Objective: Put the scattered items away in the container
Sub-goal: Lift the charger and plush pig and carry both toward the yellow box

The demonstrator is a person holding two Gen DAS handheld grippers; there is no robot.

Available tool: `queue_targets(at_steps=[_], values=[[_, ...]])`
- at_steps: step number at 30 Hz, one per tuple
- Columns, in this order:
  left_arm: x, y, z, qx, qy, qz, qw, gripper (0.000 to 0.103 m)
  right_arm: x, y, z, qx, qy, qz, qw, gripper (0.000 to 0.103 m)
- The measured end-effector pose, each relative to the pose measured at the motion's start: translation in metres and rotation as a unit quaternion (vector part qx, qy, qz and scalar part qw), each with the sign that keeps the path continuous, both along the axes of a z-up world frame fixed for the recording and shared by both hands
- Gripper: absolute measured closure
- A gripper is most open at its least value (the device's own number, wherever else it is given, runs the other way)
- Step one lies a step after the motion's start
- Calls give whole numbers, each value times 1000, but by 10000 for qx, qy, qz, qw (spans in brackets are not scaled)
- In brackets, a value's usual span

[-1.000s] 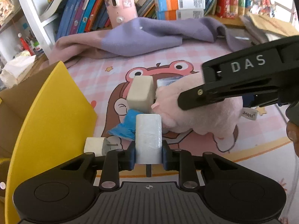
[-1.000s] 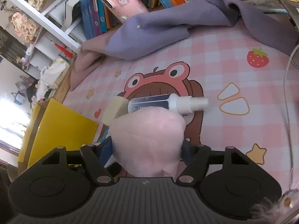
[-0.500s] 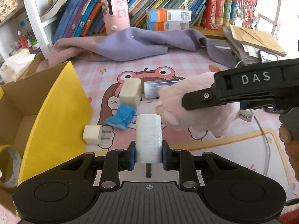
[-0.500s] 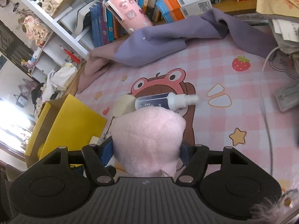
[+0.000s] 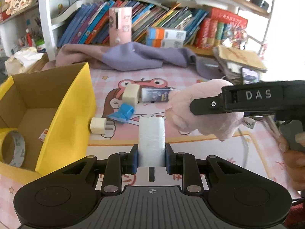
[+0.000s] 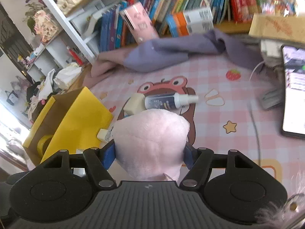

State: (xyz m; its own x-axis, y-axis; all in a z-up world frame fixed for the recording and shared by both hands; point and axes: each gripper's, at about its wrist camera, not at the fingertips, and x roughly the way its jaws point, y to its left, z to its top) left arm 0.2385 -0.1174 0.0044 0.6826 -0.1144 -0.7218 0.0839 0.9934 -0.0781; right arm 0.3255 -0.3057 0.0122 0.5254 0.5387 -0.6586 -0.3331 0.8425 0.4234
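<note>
My left gripper point(image 5: 151, 158) is shut on a white wrapped block point(image 5: 151, 135), held above the pink mat. My right gripper point(image 6: 149, 156) is shut on a pink plush toy point(image 6: 150, 143); the left wrist view shows that plush toy point(image 5: 202, 114) hanging at the right under the black right gripper body. The yellow cardboard box point(image 5: 76, 114) stands open at the left, with a roll of yellow tape point(image 5: 11, 148) inside. On the mat lie a cream block point(image 5: 130, 95), a spray bottle point(image 5: 155, 94), a blue piece point(image 5: 122, 113) and a white plug point(image 5: 99, 126).
A purple cloth point(image 5: 133, 57) is bunched at the back of the mat, before a shelf of books point(image 5: 152, 24). A stack of papers point(image 5: 238, 61) sits back right, and a phone point(image 6: 293, 89) with a cable lies at the right. A hand point(image 5: 293, 158) grips the right handle.
Both grippers have risen and pulled back from the mat with their loads. The box's open inside and the tape roll have come into view at the left.
</note>
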Motion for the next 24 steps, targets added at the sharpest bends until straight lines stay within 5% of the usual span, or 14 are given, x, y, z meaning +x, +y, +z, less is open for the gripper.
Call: queue_targets(at_steps=[9,24], values=[[-43,22,20,-110,-514,-335,9981,78,-61,8,16,-450,-501,-249,9974,36],[-126,76,21,-377,-568,-610,9958,78,-168,46,23,-709,-622,-771,9926,36]])
